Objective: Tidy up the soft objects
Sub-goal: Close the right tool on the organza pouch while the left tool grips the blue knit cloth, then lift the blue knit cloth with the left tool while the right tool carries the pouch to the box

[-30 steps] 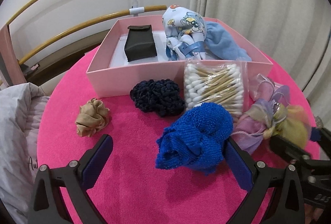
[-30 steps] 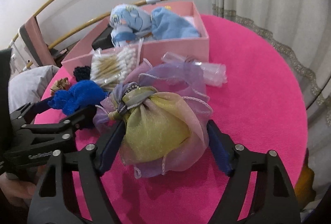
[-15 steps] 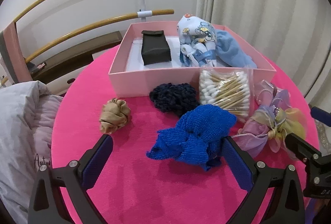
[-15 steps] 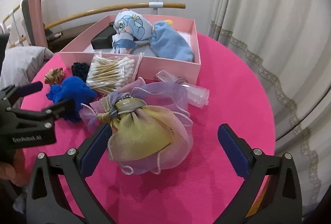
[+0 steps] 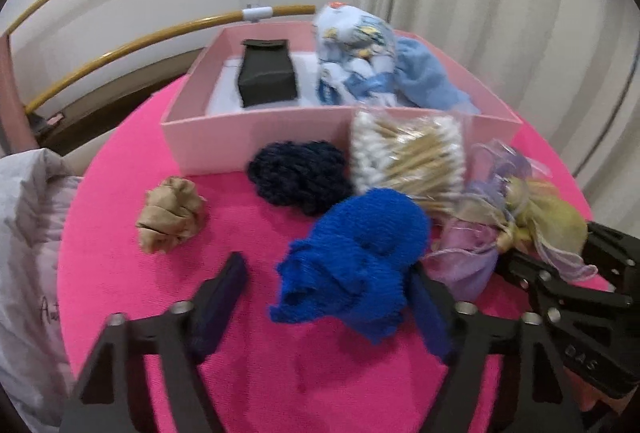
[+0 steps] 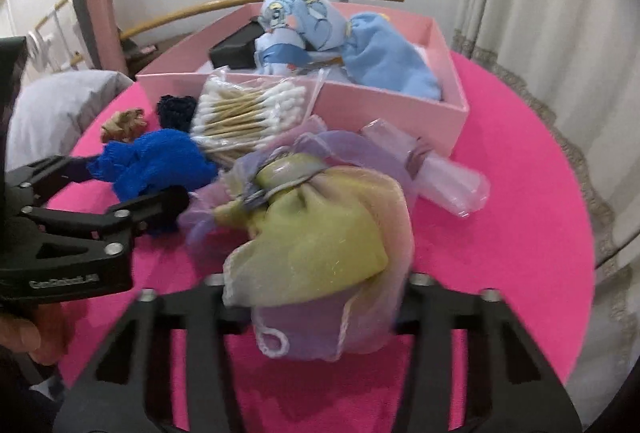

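A bright blue knit cloth (image 5: 356, 261) lies on the pink table, between the fingers of my left gripper (image 5: 332, 309). The jaws stand part closed around it; the right pad touches it, the left pad is apart. It also shows in the right wrist view (image 6: 156, 165). My right gripper (image 6: 312, 297) is shut on a yellow and lilac organza pouch (image 6: 316, 233), which also shows in the left wrist view (image 5: 520, 233). A pink box (image 5: 256, 137) at the back holds a dark pouch (image 5: 266, 73), a printed blue cloth (image 5: 356, 49) and a light blue cloth (image 5: 428, 81).
A tan scrunchie (image 5: 172, 217), a navy knit piece (image 5: 304, 173) and a bag of cotton swabs (image 5: 408, 157) lie before the box. A clear plastic packet (image 6: 436, 169) lies right of the organza pouch. A grey pillow (image 5: 28, 233) is at the left. Curtains hang behind.
My left gripper has moved in on the blue knit cloth and narrowed its jaws. My right gripper has moved forward and shut on the organza pouch.
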`<action>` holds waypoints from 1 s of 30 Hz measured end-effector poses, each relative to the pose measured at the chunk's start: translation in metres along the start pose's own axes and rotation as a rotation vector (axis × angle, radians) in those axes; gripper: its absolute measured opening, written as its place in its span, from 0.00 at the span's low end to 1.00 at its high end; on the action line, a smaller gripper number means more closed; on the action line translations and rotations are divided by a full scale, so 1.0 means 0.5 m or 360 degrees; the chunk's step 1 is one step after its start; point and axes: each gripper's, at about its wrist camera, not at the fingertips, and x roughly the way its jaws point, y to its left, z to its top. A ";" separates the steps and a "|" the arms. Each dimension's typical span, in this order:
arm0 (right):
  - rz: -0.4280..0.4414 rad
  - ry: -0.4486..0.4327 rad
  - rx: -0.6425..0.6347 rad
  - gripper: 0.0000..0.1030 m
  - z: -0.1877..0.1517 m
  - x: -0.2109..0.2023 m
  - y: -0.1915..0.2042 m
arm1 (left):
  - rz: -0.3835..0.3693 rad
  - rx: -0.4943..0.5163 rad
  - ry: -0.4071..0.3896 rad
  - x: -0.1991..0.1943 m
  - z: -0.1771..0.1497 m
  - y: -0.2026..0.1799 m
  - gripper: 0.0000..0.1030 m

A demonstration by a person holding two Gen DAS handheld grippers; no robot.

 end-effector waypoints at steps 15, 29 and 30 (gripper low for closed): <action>0.0089 -0.0171 0.0267 0.13 -0.061 -0.091 -0.056 | -0.0063 0.0011 0.0001 -0.052 -0.017 0.007 0.27; 0.0154 -0.0244 0.0254 0.11 -0.052 -0.124 -0.017 | -0.0004 -0.0020 -0.0081 -0.130 -0.028 0.030 0.26; 0.0154 -0.0251 0.0252 0.11 -0.052 -0.128 -0.014 | 0.0002 -0.0018 -0.0093 -0.138 -0.027 0.030 0.26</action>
